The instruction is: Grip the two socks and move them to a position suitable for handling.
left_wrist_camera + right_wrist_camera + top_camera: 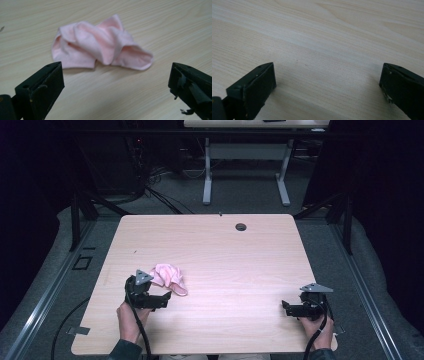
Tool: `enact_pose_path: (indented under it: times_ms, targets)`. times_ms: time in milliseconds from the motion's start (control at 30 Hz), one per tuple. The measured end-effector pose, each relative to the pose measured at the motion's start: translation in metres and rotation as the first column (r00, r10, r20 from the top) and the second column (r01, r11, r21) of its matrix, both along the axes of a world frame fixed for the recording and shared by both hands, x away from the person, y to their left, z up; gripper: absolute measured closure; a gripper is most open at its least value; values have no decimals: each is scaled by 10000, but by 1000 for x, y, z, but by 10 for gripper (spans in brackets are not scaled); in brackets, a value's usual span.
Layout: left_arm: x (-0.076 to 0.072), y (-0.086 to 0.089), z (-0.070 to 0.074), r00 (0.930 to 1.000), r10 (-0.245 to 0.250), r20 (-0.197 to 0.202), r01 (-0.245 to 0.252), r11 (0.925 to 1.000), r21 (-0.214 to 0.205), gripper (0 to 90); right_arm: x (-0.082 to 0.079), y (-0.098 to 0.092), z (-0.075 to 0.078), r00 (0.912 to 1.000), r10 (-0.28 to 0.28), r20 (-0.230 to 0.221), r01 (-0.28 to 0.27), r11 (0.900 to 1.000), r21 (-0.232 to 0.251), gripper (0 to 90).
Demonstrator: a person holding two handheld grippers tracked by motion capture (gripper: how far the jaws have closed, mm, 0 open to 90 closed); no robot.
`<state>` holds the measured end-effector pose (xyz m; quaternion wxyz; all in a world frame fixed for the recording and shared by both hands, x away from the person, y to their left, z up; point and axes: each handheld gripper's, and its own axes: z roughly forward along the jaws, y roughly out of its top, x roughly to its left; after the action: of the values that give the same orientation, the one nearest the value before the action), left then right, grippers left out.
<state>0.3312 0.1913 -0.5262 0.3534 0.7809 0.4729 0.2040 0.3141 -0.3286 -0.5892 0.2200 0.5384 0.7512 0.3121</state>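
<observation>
Pink cloth [170, 278] crumpled on the table [225, 265], both grippers wide and empty.

The cloth lies bunched in loose folds at about 8 o'clock from the table's middle, toward the near left part of the top; in the left gripper view it [100, 47] sits just ahead of the jaws, between their lines, not touched. The left gripper [161, 300] rests at 6 o'clock of the cloth, just beside it, jaws spread wide, held by the left hand [129, 320]. The right gripper [290, 309] is well apart at about 4 o'clock of the table's middle, jaws equally wide over bare wood, held by the right hand [317, 330]. A small round hole [241, 226] sits at 12 o'clock near the far edge.
</observation>
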Motion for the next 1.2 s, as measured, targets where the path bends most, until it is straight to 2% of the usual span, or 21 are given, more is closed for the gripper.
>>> enact_pose_path:
  times_ms: [167, 267, 333, 400, 433, 500, 600, 700, 800, 833, 867, 900, 933, 967, 1067, 1100, 1133, 1167, 1200]
  targets:
    - [12, -13, 6, 9997, -260, -34, 260, 9997, 33, 2, 0, 0, 0, 10000, -14, -16, 14, 10000, 3, 0]
    - [22, -21, 5, 9987, -432, -272, 431, 9991, -56, 5, 0, 0, 0, 10000, -69, -25, 69, 10000, 20, 3]
    - [29, -28, 2, 9988, -428, -255, 429, 9991, 37, 29, 0, 0, 0, 10000, -70, 2, 70, 10000, 19, 3]
    - [37, -33, -3, 9979, -477, -437, 485, 9987, 169, 83, 0, 0, 0, 10000, -75, -23, 75, 10000, 16, 4]
    - [42, -36, -7, 9971, -524, -545, 535, 9984, 185, 140, 0, 0, 0, 10000, -75, -1, 75, 10000, 15, 4]
    - [46, -39, -10, 9967, -489, -642, 502, 9986, 191, 167, 0, 0, 0, 10000, -79, 5, 79, 10000, 8, 4]
    - [53, -41, -20, 9947, -414, -940, 426, 9990, 110, 267, 0, 0, 0, 10000, -89, 8, 89, 10000, 10, 5]
    - [55, -42, -25, 9931, -421, -1099, 432, 9990, 80, 413, 0, 0, 0, 10000, -91, 35, 91, 10000, 8, 6]
    - [54, -41, -30, 9932, -486, -1055, 488, 9988, -1, 583, 0, 0, 0, 9999, -103, -12, 103, 9999, 8, 6]
    - [52, -41, -32, 9939, -507, -976, 508, 9987, -16, 709, 0, 0, 0, 9999, -105, -3, 105, 9999, 9, 6]
    - [52, -41, -32, 9939, -507, -976, 508, 9987, -16, 747, 0, 0, 0, 9999, -105, -3, 105, 9999, 9, 6]
    - [51, -41, -34, 9944, -552, -901, 555, 9985, 11, 747, 0, 0, 0, 9999, -100, 16, 100, 9999, 3, 6]
    - [49, -41, -35, 9951, -540, -826, 535, 9985, -89, 801, 0, 0, 0, 9999, -102, 13, 102, 9999, 3, 7]
    - [48, -40, -34, 9955, -597, -743, 598, 9982, -2, 857, 0, 0, 0, 9999, -110, -15, 110, 9999, 8, 8]
    - [42, -40, -28, 9972, -601, -455, 593, 9981, -187, 862, 0, 0, 0, 9999, -113, -20, 113, 9999, 0, 9]
    - [36, -40, -21, 9973, -693, -232, 688, 9974, -236, 864, 0, 0, 0, 9999, -141, -1, 141, 9999, -7, 9]
    - [36, -40, -21, 9973, -693, -232, 688, 9974, -236, 864, 0, 0, 0, 9999, -141, -1, 141, 9999, -7, 9]
    - [28, -41, -12, 9967, -814, -13, 813, 9961, -353, 865, 0, 0, 0, 9999, -146, 9, 146, 9999, -4, 10]
    - [28, -41, -12, 9967, -814, -13, 813, 9961, -353, 865, 0, 0, 0, 9999, -146, 9, 146, 9999, -4, 10]
